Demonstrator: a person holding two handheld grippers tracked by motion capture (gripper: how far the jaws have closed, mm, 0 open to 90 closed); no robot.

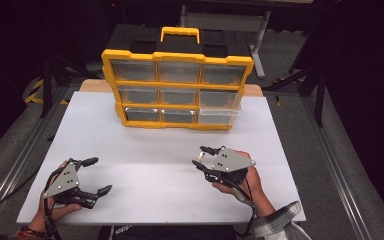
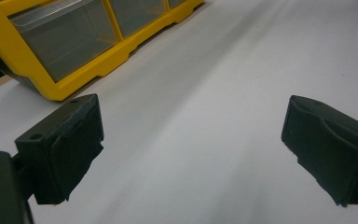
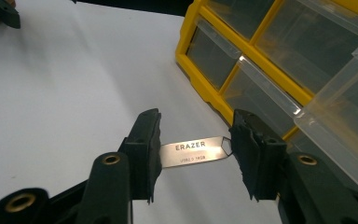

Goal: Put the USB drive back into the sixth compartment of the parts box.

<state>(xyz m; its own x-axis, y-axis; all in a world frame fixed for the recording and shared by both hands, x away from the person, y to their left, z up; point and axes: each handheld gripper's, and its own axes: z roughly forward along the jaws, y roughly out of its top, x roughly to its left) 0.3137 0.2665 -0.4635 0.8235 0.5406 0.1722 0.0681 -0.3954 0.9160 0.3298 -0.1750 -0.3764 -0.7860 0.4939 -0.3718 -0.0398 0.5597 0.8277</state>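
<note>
My right gripper [image 1: 199, 156] is over the table's right front, held in a hand, its jaws pointing toward the organizer. In the right gripper view its jaws [image 3: 196, 151] are shut on a small silver metal USB stick [image 3: 191, 151] marked ERAZER, gripped end to end just above the table. My left gripper [image 1: 101, 175] rests at the table's left front with its jaws open wide; nothing lies between its fingers [image 2: 60, 144]. A yellow drawer organizer [image 1: 177, 59] with clear drawers stands at the back middle of the white table [image 1: 145, 150].
The organizer's bottom right drawer [image 1: 219, 116] is pulled out partway, and it appears close by in the right gripper view [image 3: 345, 126]. The organizer's black top carries a yellow handle [image 1: 180, 33]. Dark floor and metal frames surround the table.
</note>
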